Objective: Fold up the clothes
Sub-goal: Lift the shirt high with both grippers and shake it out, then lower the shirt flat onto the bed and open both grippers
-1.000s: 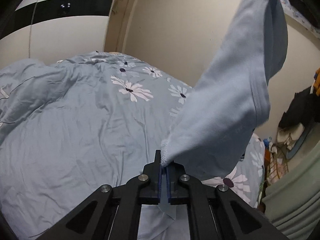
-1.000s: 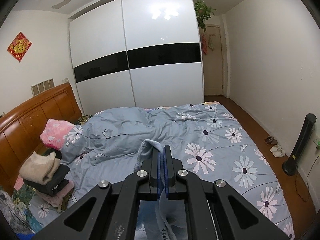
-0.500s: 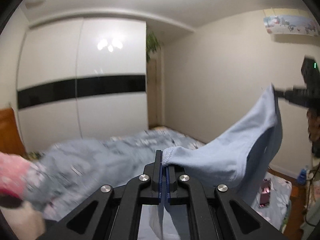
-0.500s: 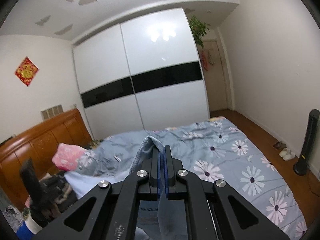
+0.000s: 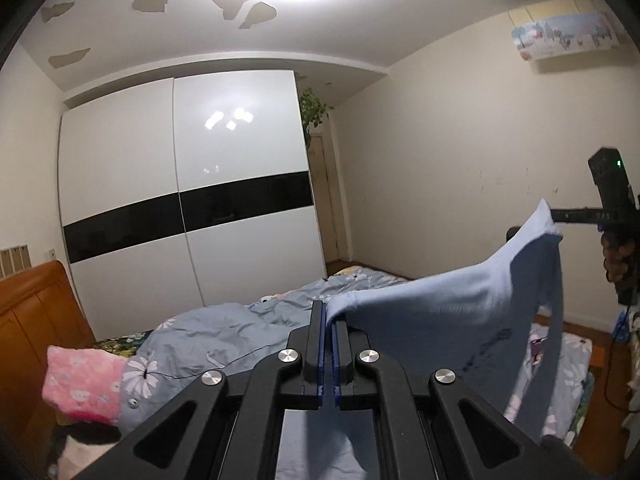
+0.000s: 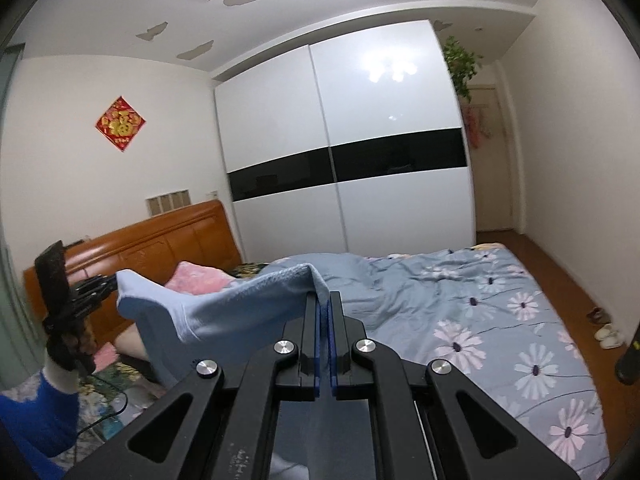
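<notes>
Since a second ago both grippers have tilted up from the duvet toward the wardrobe.

Left wrist view: the left gripper (image 5: 329, 322) is clenched on a hem of the pale blue garment (image 5: 452, 312), which spans in the air to the right gripper (image 5: 554, 213).

Right wrist view: the right gripper (image 6: 324, 312) pinches the opposite edge (soft, light, sagging cloth, I judge; edges are the best hold). No containers show.

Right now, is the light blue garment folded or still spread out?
Spread, not folded. The light blue garment hangs stretched in the air between the left tongs and right tongs, above the bed.
</notes>
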The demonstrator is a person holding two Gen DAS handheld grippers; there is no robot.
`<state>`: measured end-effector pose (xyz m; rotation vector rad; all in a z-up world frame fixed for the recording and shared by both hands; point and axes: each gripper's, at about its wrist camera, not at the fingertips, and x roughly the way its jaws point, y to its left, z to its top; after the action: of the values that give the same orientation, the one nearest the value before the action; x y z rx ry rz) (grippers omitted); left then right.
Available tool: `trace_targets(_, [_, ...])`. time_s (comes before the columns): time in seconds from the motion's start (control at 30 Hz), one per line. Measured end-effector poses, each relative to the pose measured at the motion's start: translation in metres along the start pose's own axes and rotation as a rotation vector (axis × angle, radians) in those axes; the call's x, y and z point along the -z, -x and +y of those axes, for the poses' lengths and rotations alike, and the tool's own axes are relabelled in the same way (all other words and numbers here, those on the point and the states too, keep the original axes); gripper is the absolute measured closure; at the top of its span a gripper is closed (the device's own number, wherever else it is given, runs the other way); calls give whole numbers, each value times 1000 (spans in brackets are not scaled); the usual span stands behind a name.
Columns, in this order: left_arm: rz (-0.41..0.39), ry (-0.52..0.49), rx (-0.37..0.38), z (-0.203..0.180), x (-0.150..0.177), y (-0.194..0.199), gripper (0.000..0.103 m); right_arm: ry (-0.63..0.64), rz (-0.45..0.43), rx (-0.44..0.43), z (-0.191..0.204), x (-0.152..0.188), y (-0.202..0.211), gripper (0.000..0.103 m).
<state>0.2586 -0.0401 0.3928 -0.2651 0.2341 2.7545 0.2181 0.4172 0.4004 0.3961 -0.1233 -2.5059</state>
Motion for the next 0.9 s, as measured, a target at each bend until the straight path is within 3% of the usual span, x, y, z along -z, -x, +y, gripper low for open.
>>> trace_targets(0.07, [48, 7, 1, 5, 1, -20, 100, -8, 43, 10, -9, 1, -25, 100])
trace_targets(0.2, [263, 75, -6, 27, 53, -130, 100, -69, 224, 64, -45, 31, -115, 100])
trace_targets(0.37, [573, 184, -42, 52, 181, -269, 101, -185, 499, 155, -110, 122, -250, 100])
trace_targets(0.5, [729, 310, -35, 65, 263, -341, 101, -306, 644, 196, -163, 199, -337, 100])
trace_targets(0.7, [828, 450, -35, 99, 320, -417, 101, -420, 685, 231, -226, 233, -412, 102])
trace_targets(0.77, [853, 451, -45, 106, 329, -435, 101, -442, 705, 244, -239, 242, -431, 102])
trace_targets(0.9, [919, 460, -64, 114, 362, -467, 101, -438, 765, 200, -237, 275, -449, 101])
